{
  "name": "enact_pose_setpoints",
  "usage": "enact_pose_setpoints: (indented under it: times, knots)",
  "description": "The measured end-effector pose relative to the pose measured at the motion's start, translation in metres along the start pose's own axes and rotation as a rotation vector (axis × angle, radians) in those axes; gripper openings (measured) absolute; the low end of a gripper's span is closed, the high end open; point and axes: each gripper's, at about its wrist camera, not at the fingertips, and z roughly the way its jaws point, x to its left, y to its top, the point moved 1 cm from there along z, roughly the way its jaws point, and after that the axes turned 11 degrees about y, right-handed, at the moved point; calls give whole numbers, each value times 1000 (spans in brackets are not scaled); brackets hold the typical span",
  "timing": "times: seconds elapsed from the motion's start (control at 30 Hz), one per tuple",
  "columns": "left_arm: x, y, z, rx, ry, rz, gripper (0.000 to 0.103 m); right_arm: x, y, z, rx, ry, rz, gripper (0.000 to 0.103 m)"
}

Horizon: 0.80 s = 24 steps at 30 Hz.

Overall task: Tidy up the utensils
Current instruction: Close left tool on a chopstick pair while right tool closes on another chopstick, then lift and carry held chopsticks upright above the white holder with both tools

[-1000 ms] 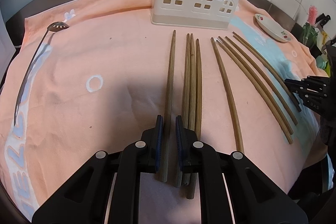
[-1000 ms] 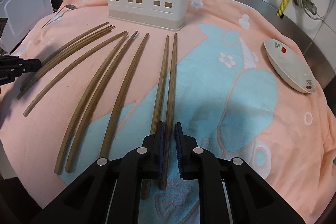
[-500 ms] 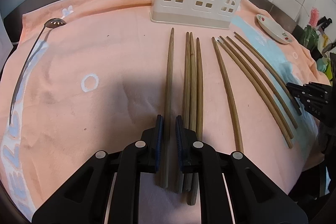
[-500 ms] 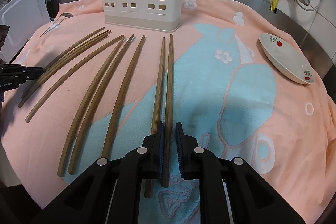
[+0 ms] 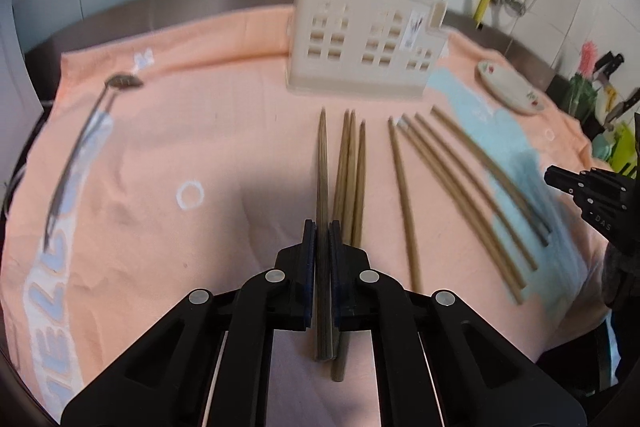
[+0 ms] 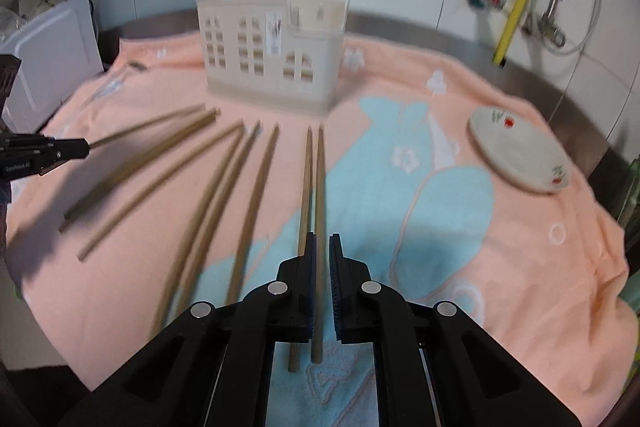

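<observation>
Right now, through your left wrist camera, your left gripper (image 5: 322, 239) is clamped on a single wooden chopstick (image 5: 322, 163) — the leftmost one of the row, running straight out between the blue pads toward the cream utensil holder (image 5: 362, 57). Its jaws have just been closing on it. Three more chopsticks (image 5: 351, 167) lie bunched just to its right on the peach towel (image 5: 180, 131), with others fanned further right. A slotted spoon (image 5: 80, 147) lies well apart at the left, and a small dish (image 5: 510, 93) sits beyond the holder's right end.

Through your right wrist camera, your right gripper (image 6: 322, 247) grips the right-hand chopstick (image 6: 320, 179) of the nearest pair — its jaws have likewise just been closing on it. Its neighbour (image 6: 306, 187) lies just beside. The holder (image 6: 272, 53) stands upright at the towel's far side, the dish (image 6: 520, 157) off to the right.
</observation>
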Motion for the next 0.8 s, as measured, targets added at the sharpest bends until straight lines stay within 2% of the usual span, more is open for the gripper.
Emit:
enact_pose_setpoints:
  times: [0.1, 0.2, 0.57, 0.8]
  knots:
    - [-1, 10, -16, -48, -3, 2, 6, 2, 13, -13, -46, 1, -6, 4]
    - [-4, 18, -28, -84, -7, 8, 6, 2, 18, -15, -53, 7, -1, 4]
    - [-8, 23, -34, -103, -12, 8, 5, -10, -25, 26, 87, 36, 63, 5]
    - [-9, 23, -31, -94, -10, 9, 5, -11, -31, 33, 93, 60, 81, 10]
